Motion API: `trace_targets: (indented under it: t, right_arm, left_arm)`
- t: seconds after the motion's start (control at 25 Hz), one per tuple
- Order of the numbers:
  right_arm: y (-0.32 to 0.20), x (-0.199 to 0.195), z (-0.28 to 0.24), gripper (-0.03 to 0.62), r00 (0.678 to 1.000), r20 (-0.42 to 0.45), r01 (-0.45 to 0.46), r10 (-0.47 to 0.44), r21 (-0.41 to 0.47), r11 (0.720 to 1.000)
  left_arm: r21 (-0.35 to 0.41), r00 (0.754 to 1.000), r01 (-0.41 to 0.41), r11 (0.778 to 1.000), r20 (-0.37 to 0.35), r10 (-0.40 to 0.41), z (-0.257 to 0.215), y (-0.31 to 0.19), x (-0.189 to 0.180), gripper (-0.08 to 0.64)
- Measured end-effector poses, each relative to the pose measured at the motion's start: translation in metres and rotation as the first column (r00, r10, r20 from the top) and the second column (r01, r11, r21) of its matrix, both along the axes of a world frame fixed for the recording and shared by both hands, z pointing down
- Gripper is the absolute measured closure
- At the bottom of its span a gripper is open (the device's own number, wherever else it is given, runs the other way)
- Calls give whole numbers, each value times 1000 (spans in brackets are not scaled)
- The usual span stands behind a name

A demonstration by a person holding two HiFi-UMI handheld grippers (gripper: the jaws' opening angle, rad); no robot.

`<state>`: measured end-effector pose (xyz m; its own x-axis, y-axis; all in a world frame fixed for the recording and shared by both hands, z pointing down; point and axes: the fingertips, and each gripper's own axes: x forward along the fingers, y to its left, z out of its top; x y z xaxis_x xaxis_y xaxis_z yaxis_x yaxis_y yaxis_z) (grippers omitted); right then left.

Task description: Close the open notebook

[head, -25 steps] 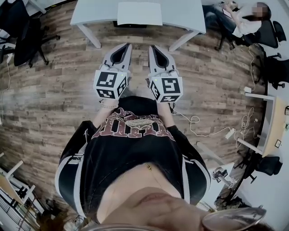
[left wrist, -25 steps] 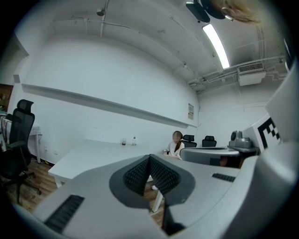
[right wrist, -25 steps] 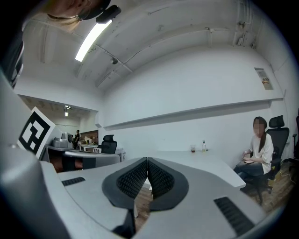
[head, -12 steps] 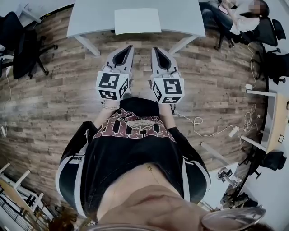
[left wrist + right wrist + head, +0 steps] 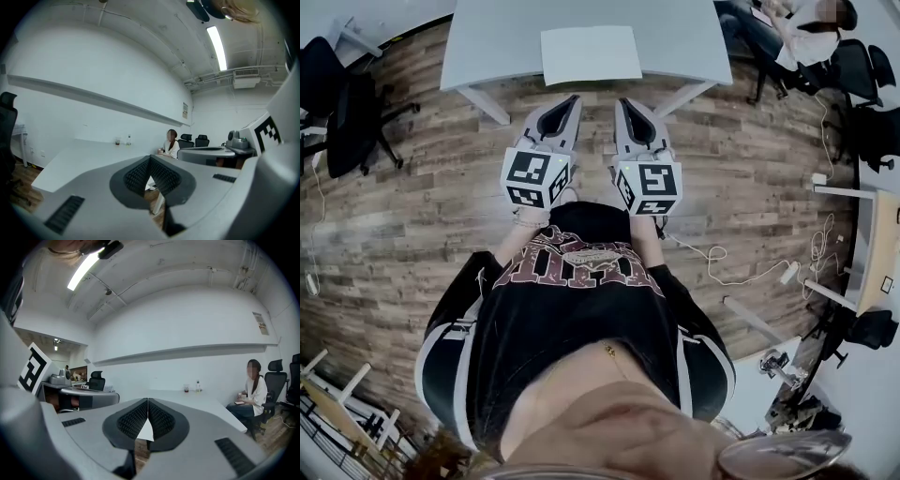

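The way forward to the far table (image 5: 684, 37) is open; a chair (image 5: 342, 103) stands far left, a seated person (image 5: 799, 45) far right.

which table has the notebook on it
The pale table straight ahead, white notebook near its front edge; the desk at right shows none.

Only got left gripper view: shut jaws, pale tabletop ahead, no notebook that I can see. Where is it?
Observer: Head view shows the notebook lying flat on the table, near its front edge, straight ahead of both grippers.
Operator: Right gripper state?
Observer: The right gripper is shut, nothing between its jaws.
Operator: Are we over the table?
Observer: No. The left gripper and the right one hang over wood floor, tips just short of the table edge.
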<state>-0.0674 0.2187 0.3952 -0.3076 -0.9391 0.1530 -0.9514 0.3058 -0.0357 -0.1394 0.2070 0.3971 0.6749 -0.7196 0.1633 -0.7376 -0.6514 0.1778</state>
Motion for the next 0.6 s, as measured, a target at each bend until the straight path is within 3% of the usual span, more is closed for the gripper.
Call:
trace_targets:
  t: [0.6]
  right_arm:
    - [-27,3,4,572,1000,-19,-21,21,-19,1000]
  left_arm:
    - [-11,1000,-24,1000,-1,24,3,-27,1,514]
